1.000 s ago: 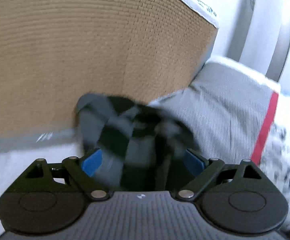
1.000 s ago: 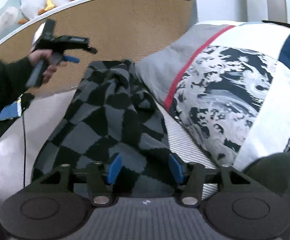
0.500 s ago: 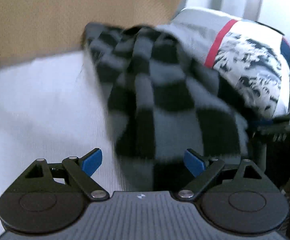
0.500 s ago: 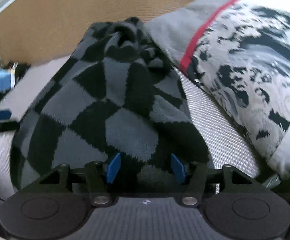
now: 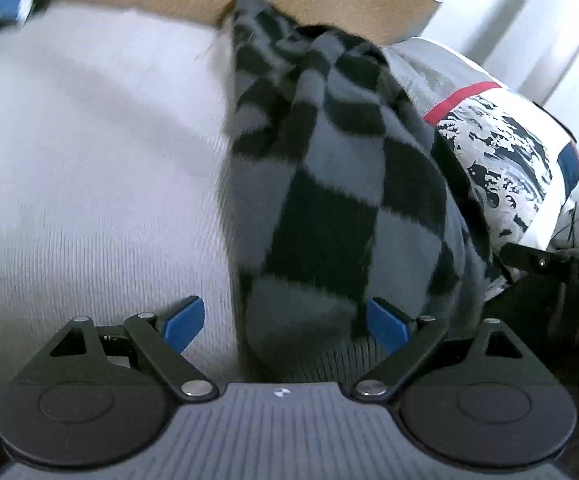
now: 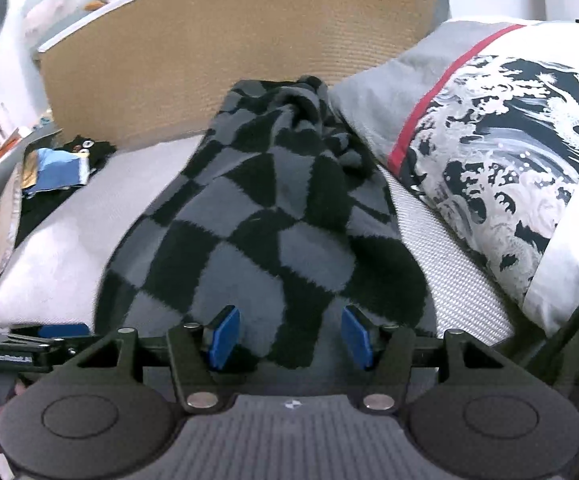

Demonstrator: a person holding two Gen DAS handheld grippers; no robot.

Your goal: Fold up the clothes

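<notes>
Both your grippers, left gripper [image 5: 285, 320] gaping and right gripper [image 6: 289, 336] half-spread, hold nothing at the near hem of the checkered sweater [image 6: 257, 216], which runs lengthwise toward the mattress's [image 5: 89, 180] headboard edge.

One checkered garment [image 6: 257, 216] lying along the white bed [image 5: 89, 160], one printed pillow [image 6: 501, 160] to its right, one tan headboard [image 6: 249, 48] at the far end, and two grippers, left [image 5: 285, 326] and right [image 6: 289, 338].

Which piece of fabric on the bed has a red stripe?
The grey and white wave-print pillow at the right. The black and grey checkered knit garment beside it has only checks, no red.
</notes>
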